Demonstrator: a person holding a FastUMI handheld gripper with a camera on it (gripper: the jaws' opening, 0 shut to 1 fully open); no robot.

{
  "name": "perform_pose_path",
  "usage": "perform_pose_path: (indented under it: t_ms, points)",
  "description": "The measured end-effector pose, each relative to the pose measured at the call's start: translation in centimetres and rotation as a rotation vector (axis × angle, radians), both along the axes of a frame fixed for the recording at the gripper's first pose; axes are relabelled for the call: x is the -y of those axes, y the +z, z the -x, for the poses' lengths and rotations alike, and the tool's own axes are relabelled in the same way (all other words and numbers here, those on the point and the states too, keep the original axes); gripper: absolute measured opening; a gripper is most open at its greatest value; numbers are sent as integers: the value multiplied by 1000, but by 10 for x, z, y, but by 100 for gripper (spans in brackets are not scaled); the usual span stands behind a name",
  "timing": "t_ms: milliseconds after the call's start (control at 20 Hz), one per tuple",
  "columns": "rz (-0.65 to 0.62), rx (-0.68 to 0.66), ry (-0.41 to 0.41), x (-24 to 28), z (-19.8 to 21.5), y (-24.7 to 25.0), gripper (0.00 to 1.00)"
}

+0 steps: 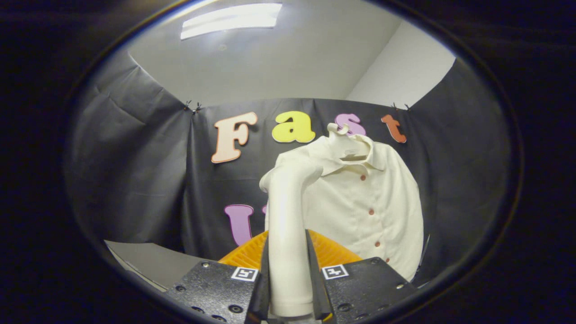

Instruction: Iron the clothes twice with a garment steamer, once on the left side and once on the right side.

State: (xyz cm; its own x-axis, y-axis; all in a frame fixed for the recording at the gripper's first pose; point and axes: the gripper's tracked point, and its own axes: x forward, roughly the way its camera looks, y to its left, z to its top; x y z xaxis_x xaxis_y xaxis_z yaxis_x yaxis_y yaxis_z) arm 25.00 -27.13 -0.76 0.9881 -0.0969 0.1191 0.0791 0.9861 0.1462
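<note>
A cream button-up shirt [369,202] with reddish buttons hangs on a white hanger [339,130] against the black cloth wall, beyond my fingers and a little to their right. My gripper [288,274] is shut on the white garment steamer [288,225], both fingers pressing its handle. The steamer stands upright between the fingers. Its bent head sits at the shirt's left shoulder, just below the collar; I cannot tell whether it touches the fabric.
An orange ribbed basket [333,252] lies just ahead of the fingers, behind the steamer's handle. A grey tabletop [148,261] runs off to the left below the cloth wall. A ceiling light [231,20] glows overhead.
</note>
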Motion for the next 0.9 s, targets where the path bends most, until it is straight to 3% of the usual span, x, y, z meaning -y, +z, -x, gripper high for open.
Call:
perform_pose_path:
  t_ms: [200, 400, 900]
  points:
    - [-6, -12, 15, 18, -22, -16, 37]
    - [-102, -35, 35, 26, -37, -40, 37]
    - [-126, -112, 61, 27, -21, -101, 37]
